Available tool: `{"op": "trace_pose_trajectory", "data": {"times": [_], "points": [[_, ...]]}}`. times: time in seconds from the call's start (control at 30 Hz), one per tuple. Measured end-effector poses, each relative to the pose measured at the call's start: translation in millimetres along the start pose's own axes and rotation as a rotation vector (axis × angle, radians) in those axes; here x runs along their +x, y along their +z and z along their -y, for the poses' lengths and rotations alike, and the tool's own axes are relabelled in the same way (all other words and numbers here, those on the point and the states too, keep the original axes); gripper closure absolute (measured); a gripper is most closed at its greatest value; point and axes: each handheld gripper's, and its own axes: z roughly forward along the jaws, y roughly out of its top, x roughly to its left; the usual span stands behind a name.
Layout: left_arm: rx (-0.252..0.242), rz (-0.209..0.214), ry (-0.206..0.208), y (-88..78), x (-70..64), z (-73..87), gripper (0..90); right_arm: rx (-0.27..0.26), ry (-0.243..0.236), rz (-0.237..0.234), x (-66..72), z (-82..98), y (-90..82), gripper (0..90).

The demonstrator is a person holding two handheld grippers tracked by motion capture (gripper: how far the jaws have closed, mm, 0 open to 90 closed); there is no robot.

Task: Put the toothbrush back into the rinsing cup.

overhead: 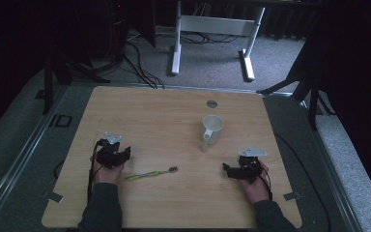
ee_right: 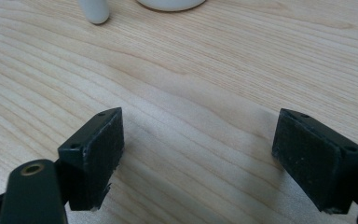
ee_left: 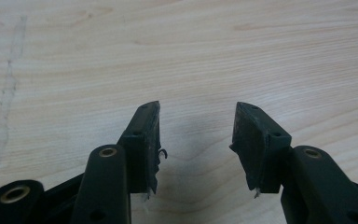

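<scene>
Left gripper [overhead: 112, 155] sits near-left on the table [overhead: 140, 111], jaws partly open w/ nothing between; right gripper [overhead: 244, 169] near-right, jaws wide open, also empty. Toothbrush [overhead: 150, 174] lies btwn them, just right of left gripper; mug [overhead: 212, 130] stands farther off, ahead of right jaws.

left gripper [ee_left: 198, 140], jaws parted; bare wooden table [ee_left: 177, 51]
</scene>
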Motion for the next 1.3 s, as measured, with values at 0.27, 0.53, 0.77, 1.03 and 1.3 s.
{"op": "trace_pose_trajectory", "data": {"times": [0.27,0.53,0.77,1.03,1.3], "points": [[-0.001,0.043,0.009,-10.1,1.4,0.0,51.9,0.0,0.0,0.0,0.0,0.0,0.0,16.3],[-0.036,0.096,0.06,-25.3,-3.9,-13.2,51.8,0.001,0.0,0.0,0.0,0.0,0.0,16.3],[-0.07,0.143,0.11,-41.0,-6.9,-26.0,52.2,0.0,0.001,0.0,0.0,0.0,0.0,16.3],[-0.076,0.175,0.144,-51.9,-5.7,-36.6,54.0,0.0,0.002,0.0,0.2,-0.1,0.0,16.3],[-0.082,0.189,0.179,-58.4,-5.5,-45.3,54.2,0.0,0.002,0.001,0.1,0.0,0.0,16.3]]}}
